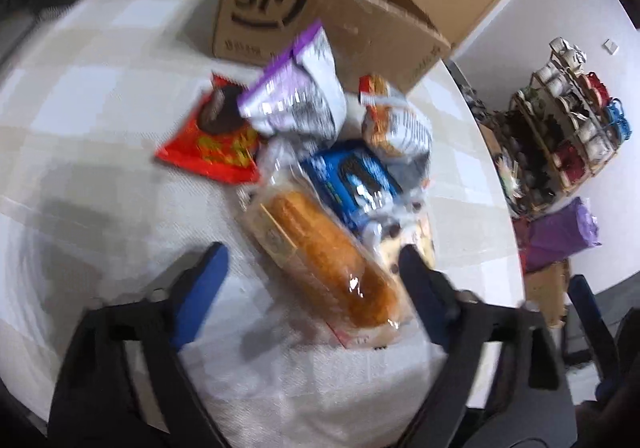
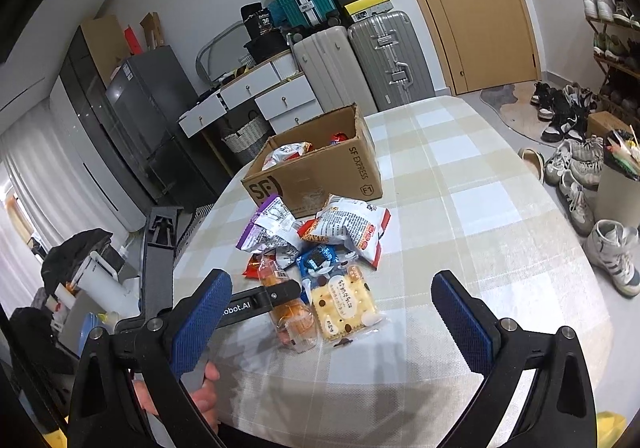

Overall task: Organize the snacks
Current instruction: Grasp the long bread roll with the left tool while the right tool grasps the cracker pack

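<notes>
A pile of snack packets lies on the checked tablecloth in front of an open SF cardboard box (image 1: 320,19) (image 2: 320,175) that holds a few snacks. My left gripper (image 1: 312,260) is open, its blue fingers on either side of a wrapped bread loaf (image 1: 332,264) (image 2: 290,314) and just above it. Behind the loaf lie a blue cookie pack (image 1: 352,179) (image 2: 318,260), a red packet (image 1: 212,143), a purple-and-white bag (image 1: 296,95) (image 2: 268,228) and an orange-and-white bag (image 1: 396,123) (image 2: 352,228). A cracker pack (image 2: 346,308) lies beside the loaf. My right gripper (image 2: 332,312) is open and empty, back from the pile.
The table's right edge (image 1: 508,207) curves near the pile. Beyond it stand a shoe rack (image 1: 572,115), shoes on the floor (image 2: 572,163) and a purple bag (image 1: 560,232). Suitcases (image 2: 360,59), drawers and a fridge (image 2: 152,115) stand behind the table.
</notes>
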Available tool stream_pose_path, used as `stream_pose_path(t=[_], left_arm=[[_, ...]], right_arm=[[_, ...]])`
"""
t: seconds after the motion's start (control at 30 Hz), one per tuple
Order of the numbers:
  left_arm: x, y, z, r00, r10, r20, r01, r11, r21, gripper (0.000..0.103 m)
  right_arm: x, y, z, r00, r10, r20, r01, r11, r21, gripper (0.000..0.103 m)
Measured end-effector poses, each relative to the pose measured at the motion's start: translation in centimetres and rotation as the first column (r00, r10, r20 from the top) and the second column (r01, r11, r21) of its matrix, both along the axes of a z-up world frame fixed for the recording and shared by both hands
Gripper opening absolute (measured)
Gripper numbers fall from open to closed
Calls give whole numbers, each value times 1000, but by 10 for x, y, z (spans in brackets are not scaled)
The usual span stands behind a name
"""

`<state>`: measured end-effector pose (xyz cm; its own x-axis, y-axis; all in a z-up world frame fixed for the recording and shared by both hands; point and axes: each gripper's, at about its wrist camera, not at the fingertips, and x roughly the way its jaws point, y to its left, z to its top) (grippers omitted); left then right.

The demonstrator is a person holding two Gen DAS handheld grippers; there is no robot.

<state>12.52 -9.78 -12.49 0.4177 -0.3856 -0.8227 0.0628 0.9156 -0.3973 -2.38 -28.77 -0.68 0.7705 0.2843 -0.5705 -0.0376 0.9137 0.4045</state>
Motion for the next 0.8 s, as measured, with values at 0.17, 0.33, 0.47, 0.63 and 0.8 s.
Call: stream_pose_path(t=[0.17,0.33,0.47,0.63,0.8], left_arm=[[2,0,-5,1000,-28,-12,27,997,-66,53],[-2,3,1,999,-45,23,47,995,-91,33],[-2,6,3,997,-77,28,79,992,-96,26],[-13,23,12,995,-79,54,84,992,-93,22],[-22,53,20,996,-69,64,76,992,-105,19]], right_arm=[[0,-2,-2,1000,-8,-9,8,1000,5,102],[2,-2,-4,1000,-14,-20,14,1000,8,102],[3,-3,-7,999,-12,-30,13,1000,9,102],[12,-3,-16,997,-10,-77,10,1000,-1,102],[38,7,-35,984,58,-170,-63,998,-26,102]])
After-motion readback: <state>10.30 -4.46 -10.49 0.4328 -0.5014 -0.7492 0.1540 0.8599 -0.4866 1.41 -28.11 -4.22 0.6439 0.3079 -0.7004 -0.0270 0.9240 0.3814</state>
